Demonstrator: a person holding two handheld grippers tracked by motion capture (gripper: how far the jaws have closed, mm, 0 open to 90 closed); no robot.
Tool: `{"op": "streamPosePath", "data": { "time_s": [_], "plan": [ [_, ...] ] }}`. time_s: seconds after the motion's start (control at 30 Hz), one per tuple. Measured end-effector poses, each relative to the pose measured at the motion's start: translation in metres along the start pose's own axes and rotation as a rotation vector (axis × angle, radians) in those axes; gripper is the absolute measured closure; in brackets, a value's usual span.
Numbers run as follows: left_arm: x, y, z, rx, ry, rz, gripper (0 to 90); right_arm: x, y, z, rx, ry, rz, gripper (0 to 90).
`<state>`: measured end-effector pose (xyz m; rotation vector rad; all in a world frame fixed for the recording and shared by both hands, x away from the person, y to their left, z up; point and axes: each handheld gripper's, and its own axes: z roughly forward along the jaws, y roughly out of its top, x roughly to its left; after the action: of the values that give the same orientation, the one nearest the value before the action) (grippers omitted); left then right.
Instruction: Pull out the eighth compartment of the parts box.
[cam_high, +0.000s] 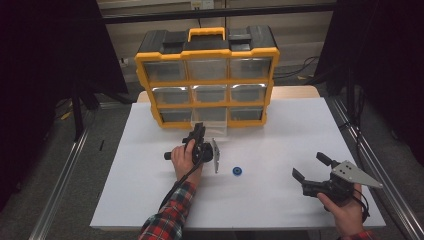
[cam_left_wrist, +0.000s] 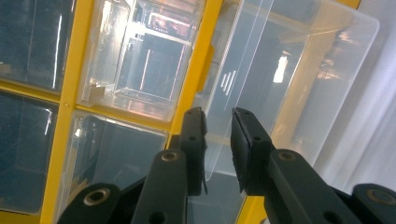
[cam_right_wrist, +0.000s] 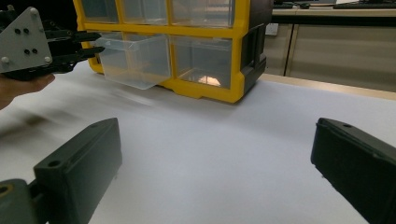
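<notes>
A yellow and black organizer (cam_high: 207, 80) with clear drawers stands at the back of the white table (cam_high: 280, 130). Its bottom middle drawer (cam_high: 212, 128) is pulled partly out and looks empty. My left gripper (cam_high: 200, 128) reaches to the drawer's front. In the left gripper view the jaws (cam_left_wrist: 218, 116) are closed on the clear front lip of the drawer (cam_left_wrist: 289, 70). From the right gripper view, the left gripper (cam_right_wrist: 91, 43) meets the drawer (cam_right_wrist: 135, 60) at its front corner. My right gripper (cam_high: 308, 165) rests open at the front right, its wide-apart jaws (cam_right_wrist: 215, 140) holding nothing.
A small blue ring (cam_high: 237, 171) lies on the table between the two hands. The organizer's other drawers are pushed in; the bottom right one (cam_right_wrist: 201, 63) holds something pale. Metal rails run along both sides of the table.
</notes>
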<state>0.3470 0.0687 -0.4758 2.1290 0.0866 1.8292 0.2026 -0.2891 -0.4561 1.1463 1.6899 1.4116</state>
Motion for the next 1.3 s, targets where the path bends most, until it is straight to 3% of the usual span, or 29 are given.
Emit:
{"op": "streamPosePath", "data": {
  "time_s": [0.07, 0.1, 0.13, 0.3, 0.4, 0.53, 0.6, 0.63, 0.77, 0.9, 0.97, 1.0, 1.03, 1.13, 1.3],
  "plan": [
    [-0.001, 0.000, 0.000, -0.019, 0.006, -0.016, 75.6, 0.000, 0.000, 0.000, 0.000, 0.000, 0.000, 1.2],
    [0.001, 0.001, -0.002, 0.003, 0.011, 0.003, 75.6, 0.000, 0.000, 0.000, 0.000, 0.000, 0.000, 1.2],
    [0.000, 0.001, -0.001, -0.012, 0.010, -0.019, 75.6, 0.000, 0.000, 0.000, 0.000, 0.001, -0.002, 1.2],
    [0.001, 0.002, -0.003, -0.012, 0.013, 0.009, 75.5, 0.000, 0.000, 0.000, 0.000, 0.001, 0.000, 1.3],
    [0.000, 0.002, -0.004, -0.009, 0.004, -0.008, 75.4, 0.000, 0.000, 0.000, -0.001, 0.002, -0.005, 1.2],
    [0.001, 0.002, -0.006, 0.006, 0.005, 0.002, 75.4, 0.000, 0.000, 0.001, -0.002, 0.005, -0.004, 1.2],
    [-0.001, 0.002, -0.004, -0.032, 0.017, -0.034, 75.4, 0.000, 0.000, 0.001, -0.005, 0.005, -0.007, 1.2],
    [0.000, 0.002, -0.005, -0.012, 0.013, -0.008, 75.3, 0.000, 0.000, 0.001, -0.004, 0.005, -0.006, 1.2],
    [-0.001, 0.002, -0.007, -0.011, 0.011, -0.024, 75.3, 0.001, 0.000, 0.001, 0.000, 0.008, -0.003, 1.2],
    [0.001, 0.002, -0.008, -0.014, 0.012, 0.011, 75.3, 0.001, 0.000, 0.001, -0.001, 0.007, -0.004, 1.2],
    [0.000, 0.002, -0.009, -0.012, 0.006, -0.014, 75.3, 0.001, 0.000, 0.001, 0.001, 0.009, -0.004, 1.2],
    [0.001, 0.003, -0.010, 0.007, 0.005, 0.007, 75.3, 0.001, 0.000, 0.001, -0.002, 0.007, -0.003, 1.2],
    [0.000, 0.002, -0.009, -0.011, 0.003, -0.018, 75.2, 0.001, 0.000, 0.001, 0.001, 0.010, -0.003, 1.2],
    [0.001, 0.004, -0.012, 0.003, 0.006, 0.002, 74.9, 0.001, 0.000, 0.001, 0.002, 0.011, -0.004, 1.2],
    [-0.001, 0.004, -0.012, -0.020, -0.002, -0.021, 74.8, 0.001, 0.000, 0.001, 0.000, 0.010, -0.004, 1.2]
  ]
}}
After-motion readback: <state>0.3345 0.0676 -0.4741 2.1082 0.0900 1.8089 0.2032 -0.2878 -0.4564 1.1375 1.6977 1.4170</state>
